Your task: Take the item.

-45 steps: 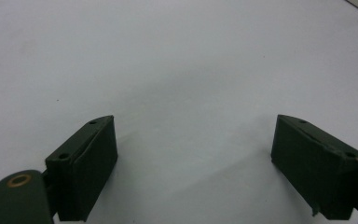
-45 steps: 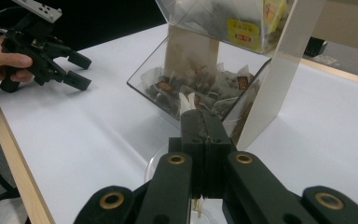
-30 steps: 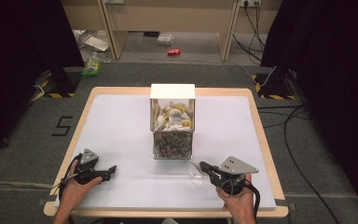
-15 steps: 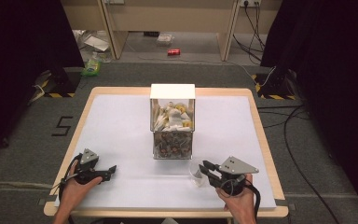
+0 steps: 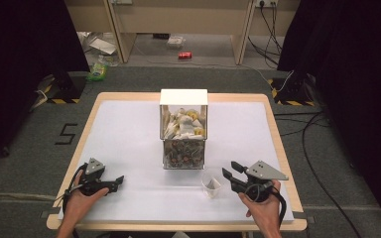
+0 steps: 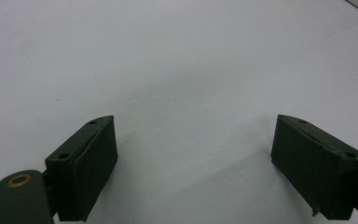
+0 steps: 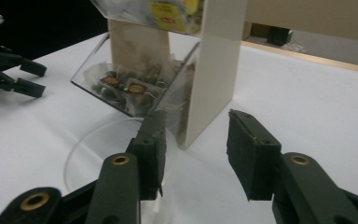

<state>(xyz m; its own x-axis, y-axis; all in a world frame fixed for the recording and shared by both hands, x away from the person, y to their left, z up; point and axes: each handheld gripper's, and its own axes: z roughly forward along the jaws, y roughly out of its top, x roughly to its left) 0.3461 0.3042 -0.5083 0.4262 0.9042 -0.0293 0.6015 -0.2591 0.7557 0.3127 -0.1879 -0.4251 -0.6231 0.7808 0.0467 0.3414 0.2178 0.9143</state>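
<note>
On the table: a tall clear-plastic tea-bag dispenser with a white lid and white side panels (image 5: 183, 129) stands at the middle of the white-covered table (image 5: 129, 134); pale sachets fill its upper half, darker ones the lower tray
Near its front: a small clear plastic cup (image 5: 211, 184) stands just beside the dispenser's base, toward the person's right; one tea bag (image 5: 212, 185) seems to lie inside it
Left hand-held gripper (image 5: 110, 182): rests low at the near left of the table, well apart from the dispenser; its jaws stand wide apart over bare white surface; nothing between them
Right hand-held gripper (image 7: 193, 156): jaws apart, empty; in the right gripper view its left jaw sits just at the cup's rim, with the dispenser's open lower tray beyond
How the cup will likely handle: very light, thin-walled, slippery and easily crushed or tipped; a gentle pinch across one wall at the rim looks safest
How the tea bags will likely handle: soft, light, limp; best taken by the paper body or tag
</note>
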